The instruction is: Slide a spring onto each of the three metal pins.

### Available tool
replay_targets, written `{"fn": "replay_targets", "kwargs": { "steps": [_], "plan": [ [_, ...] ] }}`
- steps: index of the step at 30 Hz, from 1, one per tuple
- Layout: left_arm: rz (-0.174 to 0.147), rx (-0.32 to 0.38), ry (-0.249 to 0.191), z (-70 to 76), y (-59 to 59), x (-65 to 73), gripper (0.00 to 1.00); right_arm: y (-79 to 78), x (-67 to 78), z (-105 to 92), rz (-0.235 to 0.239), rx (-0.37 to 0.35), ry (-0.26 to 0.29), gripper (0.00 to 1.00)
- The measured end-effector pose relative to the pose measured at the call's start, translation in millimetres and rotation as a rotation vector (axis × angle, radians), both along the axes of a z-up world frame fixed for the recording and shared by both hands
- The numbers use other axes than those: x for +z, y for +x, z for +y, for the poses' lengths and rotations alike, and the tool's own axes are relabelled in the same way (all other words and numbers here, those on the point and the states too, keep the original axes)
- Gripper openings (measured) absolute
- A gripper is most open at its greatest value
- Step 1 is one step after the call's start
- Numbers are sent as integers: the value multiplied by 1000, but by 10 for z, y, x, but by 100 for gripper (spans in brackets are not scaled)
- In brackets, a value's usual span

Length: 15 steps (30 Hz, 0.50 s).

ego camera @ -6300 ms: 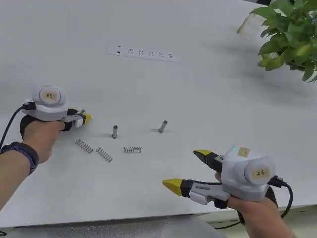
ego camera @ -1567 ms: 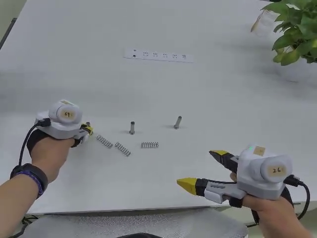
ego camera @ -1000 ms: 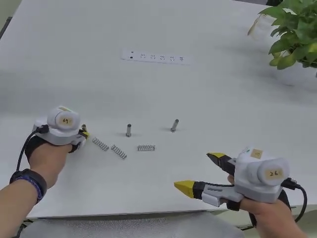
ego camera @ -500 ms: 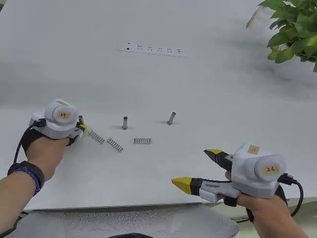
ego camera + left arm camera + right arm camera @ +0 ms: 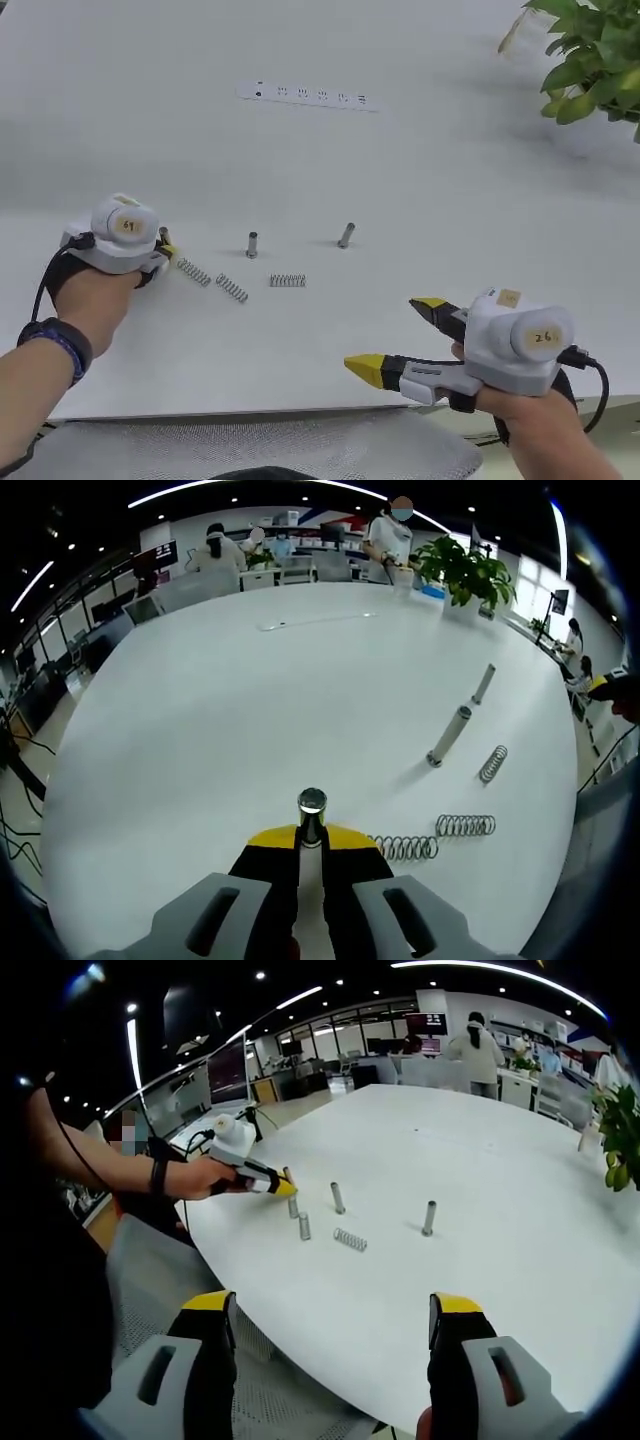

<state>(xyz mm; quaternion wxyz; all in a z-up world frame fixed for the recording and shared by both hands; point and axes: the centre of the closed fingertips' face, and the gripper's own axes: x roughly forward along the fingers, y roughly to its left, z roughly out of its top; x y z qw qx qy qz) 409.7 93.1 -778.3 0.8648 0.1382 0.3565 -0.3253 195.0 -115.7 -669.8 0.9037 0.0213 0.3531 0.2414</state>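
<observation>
My left gripper (image 5: 166, 252) is shut on an upright metal pin (image 5: 312, 814) at the table's left; the pin's top pokes out between the yellow tips (image 5: 163, 236). Two more pins (image 5: 252, 245) (image 5: 346, 236) stand to its right. Three springs lie flat on the table: one (image 5: 193, 272) just right of the left gripper, one (image 5: 232, 289) beside it, and one (image 5: 287, 281) below the middle pin. My right gripper (image 5: 395, 335) hovers open near the front edge, nothing between its fingers. In the right gripper view (image 5: 332, 1305) the pins (image 5: 338, 1198) and springs (image 5: 350, 1239) lie well ahead.
A white power strip (image 5: 308, 96) lies far back on the white table (image 5: 420, 170). A potted plant (image 5: 590, 55) stands at the back right. The table's front edge (image 5: 250, 412) runs just below the right gripper, with a mesh chair beneath.
The head camera has shifted. My left gripper, still holding the pin, has edged nearer to the leftmost spring. The right gripper stays open in about the same place.
</observation>
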Motion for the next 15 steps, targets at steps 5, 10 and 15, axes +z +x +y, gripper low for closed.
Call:
{"fn": "replay_targets", "kwargs": {
  "steps": [5, 10, 15],
  "plan": [
    [4, 4, -3, -2, 7, -3, 0, -10, -4, -7, 2, -2, -1, 78],
    [6, 4, -3, -3, 21, -5, 1, -8, -8, -10, 1, -2, -1, 78],
    [9, 6, -6, -2, 21, -4, 1, -1, -8, -7, -1, -4, 1, 78]
  ]
}}
